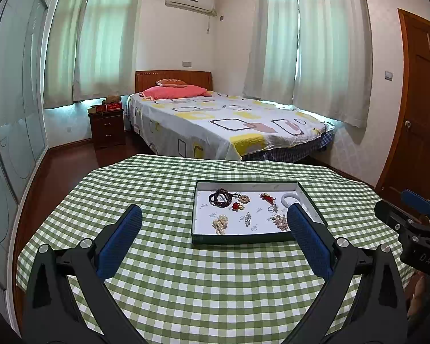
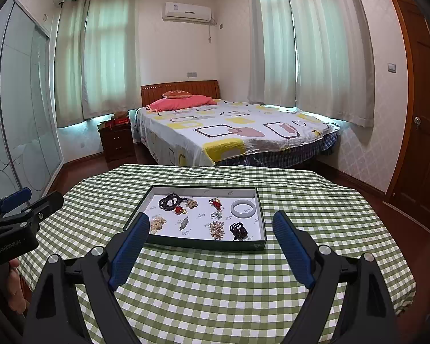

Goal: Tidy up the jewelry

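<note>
A shallow dark-green tray [image 1: 243,240] [image 2: 203,245] with a white floor lies on the green checked tablecloth. It holds a dark bead bracelet [image 1: 219,197] [image 2: 172,200], a white bangle [image 1: 291,199] [image 2: 243,208], red charms [image 2: 216,203], pearl clusters [image 1: 220,223] [image 2: 216,226], a silver brooch [image 2: 184,223] and a second dark bead cluster [image 2: 239,230]. My left gripper [image 1: 214,209] hovers open on the near side of the tray, nothing between its blue pads. My right gripper [image 2: 211,216] is likewise open and empty, just short of the tray's front wall.
The table [image 1: 186,286] stands in a bedroom, with a bed [image 1: 229,126] behind it, a nightstand [image 1: 107,126] far left, a glass wardrobe on the left and a wooden door [image 2: 424,114] on the right. Each gripper shows at the edge of the other's view.
</note>
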Demonstrator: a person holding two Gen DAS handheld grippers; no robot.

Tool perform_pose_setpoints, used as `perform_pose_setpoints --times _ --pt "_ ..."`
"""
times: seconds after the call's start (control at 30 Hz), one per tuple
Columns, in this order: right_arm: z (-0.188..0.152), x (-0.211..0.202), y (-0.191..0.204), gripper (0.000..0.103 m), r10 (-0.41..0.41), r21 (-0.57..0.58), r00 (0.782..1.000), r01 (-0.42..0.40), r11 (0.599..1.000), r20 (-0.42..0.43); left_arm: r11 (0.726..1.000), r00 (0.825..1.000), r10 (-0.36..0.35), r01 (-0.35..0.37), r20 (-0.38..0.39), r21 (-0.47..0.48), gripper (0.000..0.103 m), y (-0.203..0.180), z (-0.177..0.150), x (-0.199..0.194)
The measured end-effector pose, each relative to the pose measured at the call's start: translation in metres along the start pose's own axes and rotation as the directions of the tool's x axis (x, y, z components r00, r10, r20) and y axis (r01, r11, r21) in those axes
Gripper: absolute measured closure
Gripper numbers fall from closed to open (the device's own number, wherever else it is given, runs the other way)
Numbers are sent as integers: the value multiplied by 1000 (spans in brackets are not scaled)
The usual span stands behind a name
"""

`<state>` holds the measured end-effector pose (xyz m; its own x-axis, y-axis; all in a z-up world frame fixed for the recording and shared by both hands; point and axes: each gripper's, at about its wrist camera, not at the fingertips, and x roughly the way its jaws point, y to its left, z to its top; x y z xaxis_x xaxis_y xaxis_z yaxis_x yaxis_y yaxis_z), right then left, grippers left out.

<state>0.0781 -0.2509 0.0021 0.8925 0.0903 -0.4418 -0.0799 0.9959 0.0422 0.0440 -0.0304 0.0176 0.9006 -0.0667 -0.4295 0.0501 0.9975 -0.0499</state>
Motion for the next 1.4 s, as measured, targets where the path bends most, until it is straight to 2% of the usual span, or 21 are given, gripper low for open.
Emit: perform_pose_setpoints --times 1.4 --pt "-2 -4 1 18 -2 1 1000 2 1000 9 1000 1000 4 -4 0 1 4 0 -6 -4"
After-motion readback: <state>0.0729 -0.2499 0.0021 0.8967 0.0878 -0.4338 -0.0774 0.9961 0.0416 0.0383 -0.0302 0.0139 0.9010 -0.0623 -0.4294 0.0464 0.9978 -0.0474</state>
